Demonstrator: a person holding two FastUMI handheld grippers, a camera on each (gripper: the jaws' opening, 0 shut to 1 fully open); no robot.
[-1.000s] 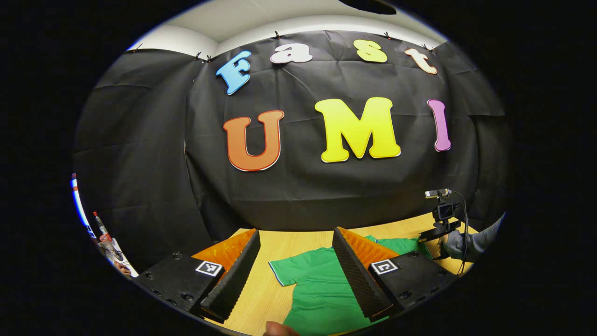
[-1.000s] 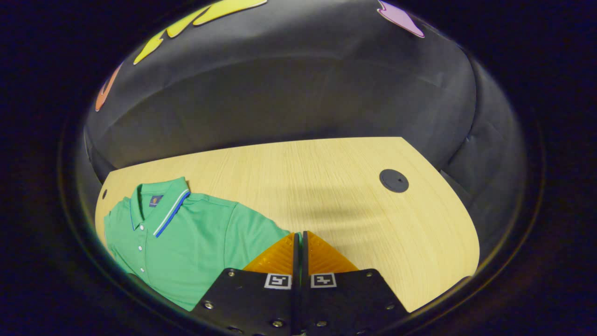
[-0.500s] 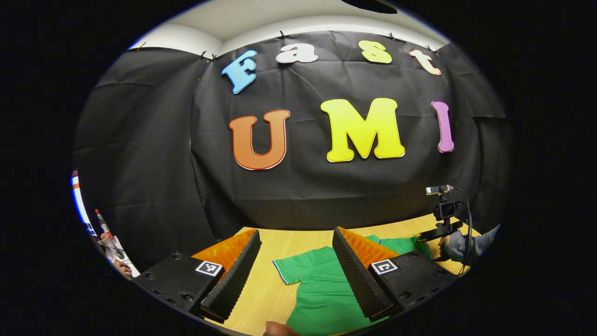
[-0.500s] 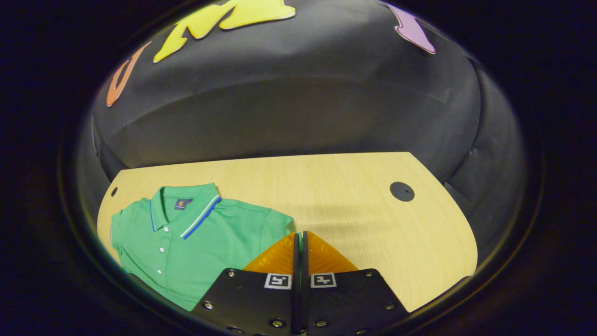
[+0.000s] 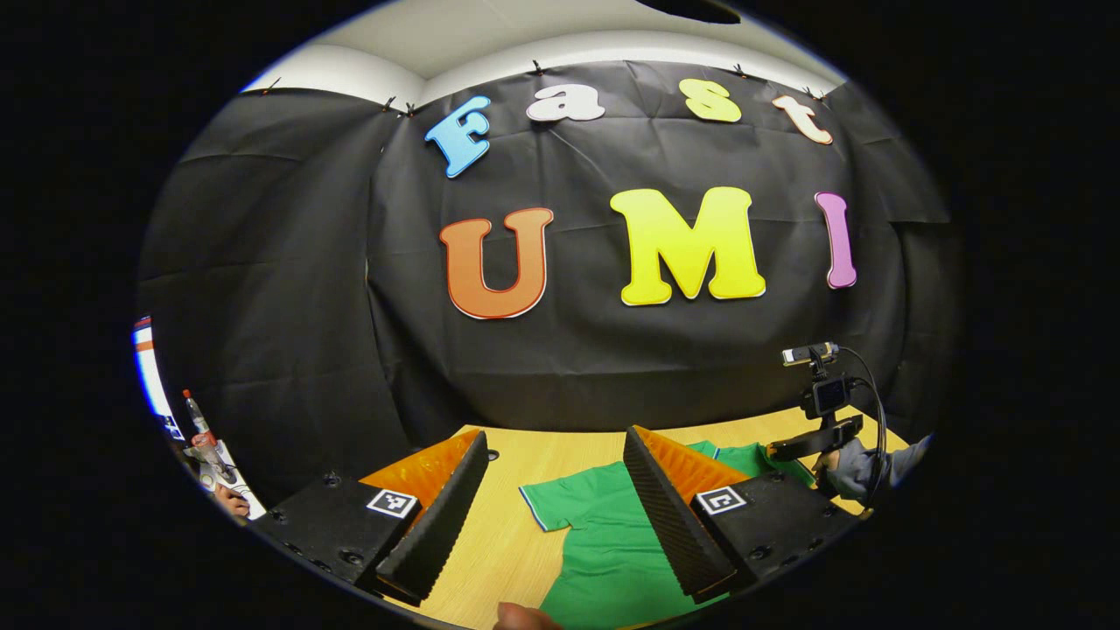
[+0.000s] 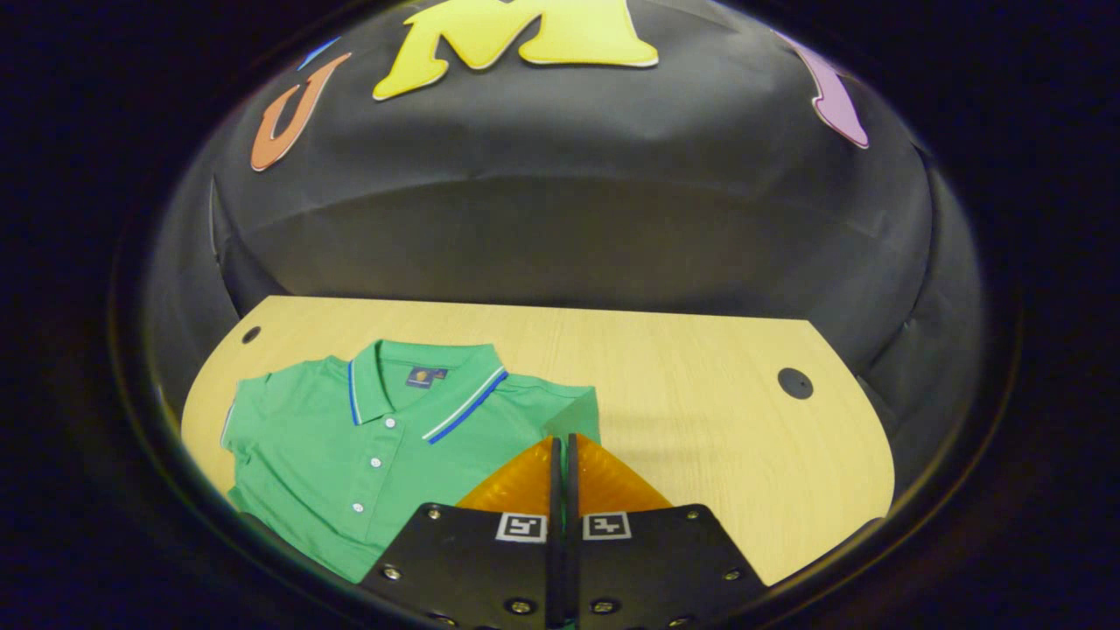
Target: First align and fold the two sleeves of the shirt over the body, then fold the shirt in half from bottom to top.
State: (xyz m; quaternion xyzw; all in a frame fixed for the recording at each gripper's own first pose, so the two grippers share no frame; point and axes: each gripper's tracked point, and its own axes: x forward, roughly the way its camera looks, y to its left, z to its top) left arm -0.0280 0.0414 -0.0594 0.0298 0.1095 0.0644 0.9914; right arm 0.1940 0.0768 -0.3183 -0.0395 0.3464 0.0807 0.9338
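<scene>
Green shirt (image 6: 350,446) lay face up near table's (image 6: 700,420) left edge. Right gripper (image 6: 560,455) clamped on right sleeve (image 6: 573,416), lifted over body. Left gripper (image 5: 551,472) gaped wide above left sleeve (image 5: 547,507), touching nothing.

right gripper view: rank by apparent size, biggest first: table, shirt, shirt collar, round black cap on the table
1. table
2. shirt, part of it hidden behind the right gripper
3. shirt collar
4. round black cap

The fisheye stretches shapes near the edges, but the gaps between these four are wide enough to rank.
</scene>
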